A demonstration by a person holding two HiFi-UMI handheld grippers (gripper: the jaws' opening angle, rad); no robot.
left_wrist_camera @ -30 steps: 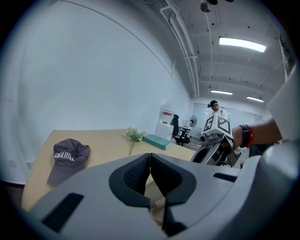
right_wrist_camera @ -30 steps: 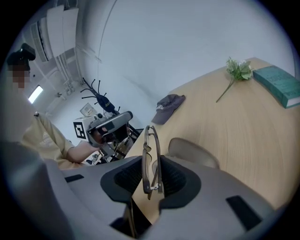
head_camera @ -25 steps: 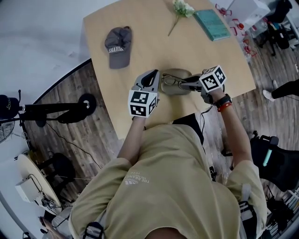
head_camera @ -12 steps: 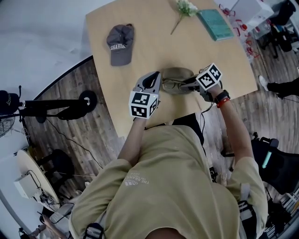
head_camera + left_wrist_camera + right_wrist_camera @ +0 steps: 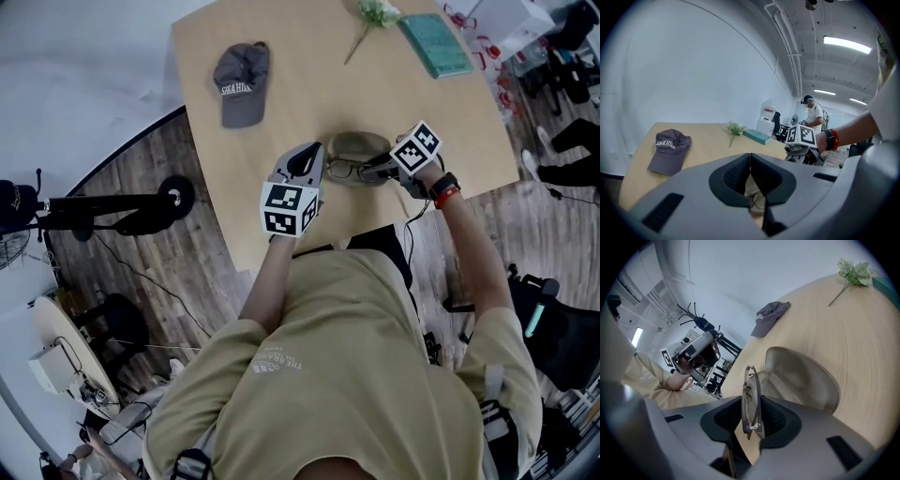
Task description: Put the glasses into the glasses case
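Two right fingers (image 5: 780,420) pinch thin-rimmed glasses (image 5: 751,399) at smooth rounded case (image 5: 801,376).

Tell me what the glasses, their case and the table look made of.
The glasses: thin dark frame, likely metal, wire-slim. The glasses case: matte olive-grey shell, possibly leatherette, no gloss. The table: light wood or laminate, faint grain lines.

Bright even indoor light, ceiling strip lights (image 5: 847,44) glaring, fisheye-warped dark edges
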